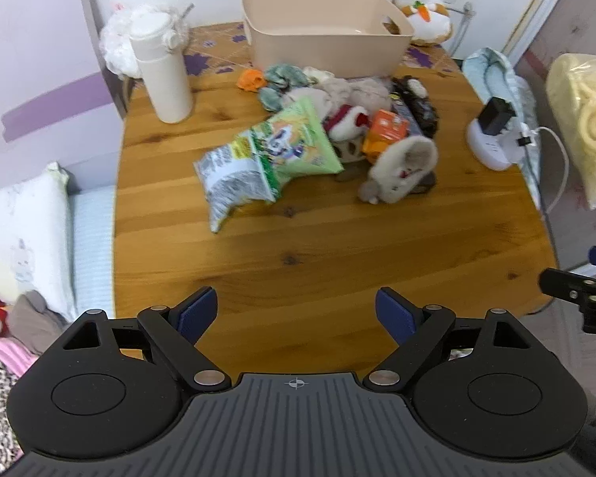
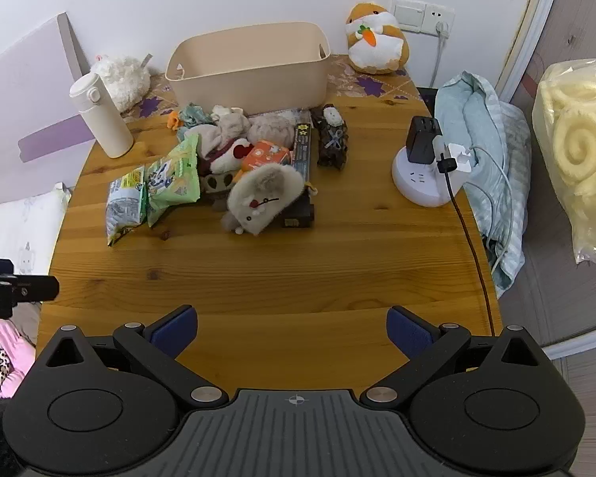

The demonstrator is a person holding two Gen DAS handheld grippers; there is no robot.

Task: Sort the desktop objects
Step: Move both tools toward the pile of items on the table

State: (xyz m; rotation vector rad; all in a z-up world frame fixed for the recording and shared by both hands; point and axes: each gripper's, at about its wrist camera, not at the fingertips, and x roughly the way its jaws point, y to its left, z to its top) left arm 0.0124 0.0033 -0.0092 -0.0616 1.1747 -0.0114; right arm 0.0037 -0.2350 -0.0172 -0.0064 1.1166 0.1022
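Nearest: left gripper (image 1: 297, 314), jaws spread wide, blue pads apart, nothing between them, hovering over bare wood at the near edge of the table (image 1: 377, 246) and angled steeply down, seemingly for an overview before a first pick. Beside it: right gripper (image 2: 292, 330), likewise fully spread and empty, poised above the same near edge, well apart from every object. Further out, mid-table: one loose heap of items awaiting sorting, namely green snack bags (image 2: 155, 194) at the left fringe, flat and easily pinched at a corner; grey plush pouch (image 2: 264, 198) at the front, tipped on its side over a dark flat box (image 2: 298, 214); orange carton (image 2: 264, 155) wedged amid soft toys; small dark doll (image 2: 330, 137) lying slightly apart to the right; teal cloth and small orange piece at the rear. Behind the heap: beige bin (image 2: 250, 75), open-topped, apparently empty, touching the pile's back edge and presumably the destination. Left of heap: white bottle (image 2: 101, 117), upright, standing clear. Far corners: fluffy white toy and hamster plush (image 2: 375, 39) against the wall, probably decor. Right edge: white power hub (image 2: 421, 175) with charger and trailing cable, a snag risk for right-side reaches. No sorting yet begun, judging by the bin.
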